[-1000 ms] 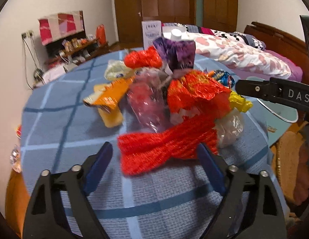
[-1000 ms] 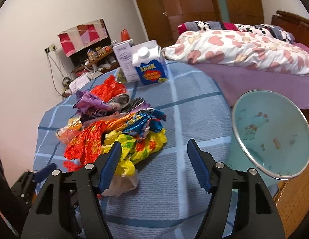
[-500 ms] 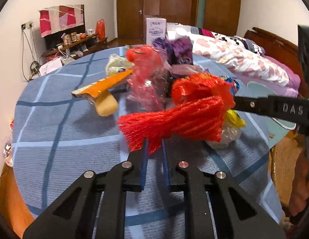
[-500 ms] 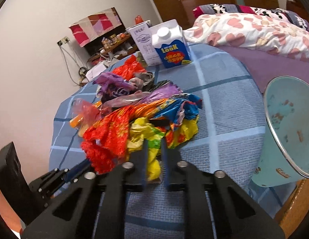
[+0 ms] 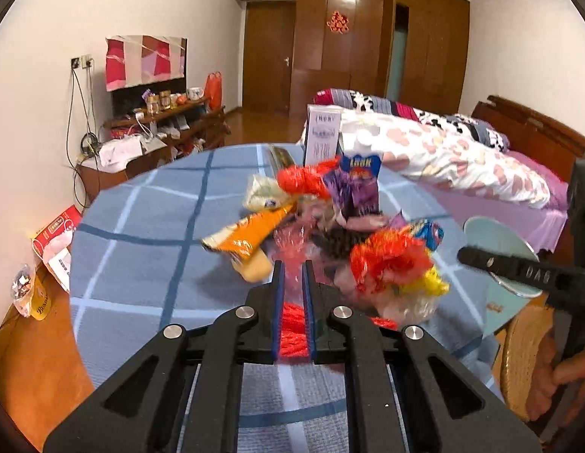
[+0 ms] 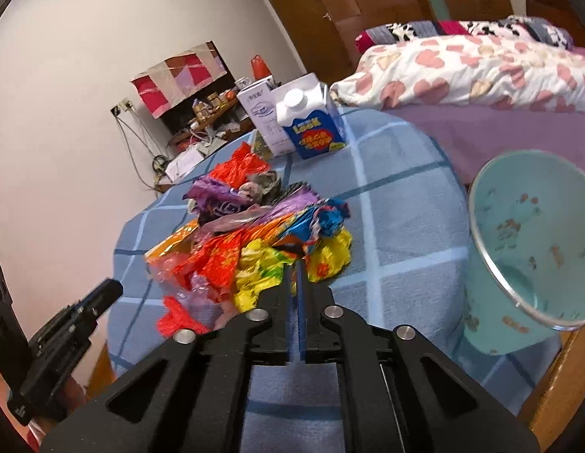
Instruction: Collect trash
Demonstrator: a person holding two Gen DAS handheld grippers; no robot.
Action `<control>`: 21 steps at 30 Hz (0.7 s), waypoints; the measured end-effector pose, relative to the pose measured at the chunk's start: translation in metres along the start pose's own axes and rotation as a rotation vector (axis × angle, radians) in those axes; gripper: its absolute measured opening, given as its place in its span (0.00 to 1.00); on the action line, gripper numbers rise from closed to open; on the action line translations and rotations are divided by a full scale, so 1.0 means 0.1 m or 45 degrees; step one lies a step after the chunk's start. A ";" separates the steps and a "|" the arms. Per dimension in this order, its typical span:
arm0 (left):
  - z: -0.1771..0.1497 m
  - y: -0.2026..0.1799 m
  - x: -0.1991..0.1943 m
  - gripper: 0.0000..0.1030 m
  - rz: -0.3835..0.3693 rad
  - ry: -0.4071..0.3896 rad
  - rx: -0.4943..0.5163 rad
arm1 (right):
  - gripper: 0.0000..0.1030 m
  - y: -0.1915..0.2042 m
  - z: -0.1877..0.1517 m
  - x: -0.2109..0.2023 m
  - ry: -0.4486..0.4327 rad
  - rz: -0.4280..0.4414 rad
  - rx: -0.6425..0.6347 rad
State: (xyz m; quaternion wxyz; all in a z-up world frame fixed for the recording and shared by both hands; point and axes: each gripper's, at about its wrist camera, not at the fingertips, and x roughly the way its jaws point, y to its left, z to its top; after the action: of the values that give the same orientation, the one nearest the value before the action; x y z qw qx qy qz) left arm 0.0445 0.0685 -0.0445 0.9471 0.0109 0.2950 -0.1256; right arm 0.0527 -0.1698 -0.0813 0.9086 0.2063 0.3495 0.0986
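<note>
A heap of crumpled wrappers (image 5: 345, 241) lies on the round table with the blue checked cloth (image 5: 141, 264). My left gripper (image 5: 292, 275) is shut on a red foam net (image 5: 292, 330), which sits between its blue pads, lifted off the cloth. My right gripper (image 6: 295, 271) is shut on the edge of a yellow wrapper (image 6: 262, 275) at the near side of the heap (image 6: 254, 234). The red net's end (image 6: 177, 319) hangs below the left gripper in the right wrist view.
A light blue waste bin (image 6: 526, 241) stands at the table's right edge; it also shows in the left wrist view (image 5: 496, 249). A blue milk carton (image 6: 311, 120) and a white carton (image 6: 262, 113) stand at the table's far side. A bed (image 6: 481, 75) is beyond.
Both grippers went from open to shut. The left one closed on the red net and lifted it. The right one closed on the yellow wrapper and both moved with the heap.
</note>
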 end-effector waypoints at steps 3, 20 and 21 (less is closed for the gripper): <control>0.00 0.00 0.00 0.09 0.025 0.011 0.028 | 0.35 0.01 -0.01 -0.01 -0.005 -0.004 0.003; -0.39 -0.05 0.76 0.47 0.007 0.291 -0.103 | 0.36 -0.15 -0.05 0.03 0.018 -0.035 0.095; -0.39 -0.07 0.76 0.43 0.003 0.283 -0.091 | 0.36 -0.14 -0.05 0.03 0.018 -0.035 0.090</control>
State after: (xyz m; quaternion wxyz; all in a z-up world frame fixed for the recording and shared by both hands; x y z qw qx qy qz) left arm 0.0813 0.0482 -0.1192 0.9085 -0.0087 0.4025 -0.1120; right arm 0.0519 -0.1801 -0.0925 0.8995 0.2328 0.3619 0.0751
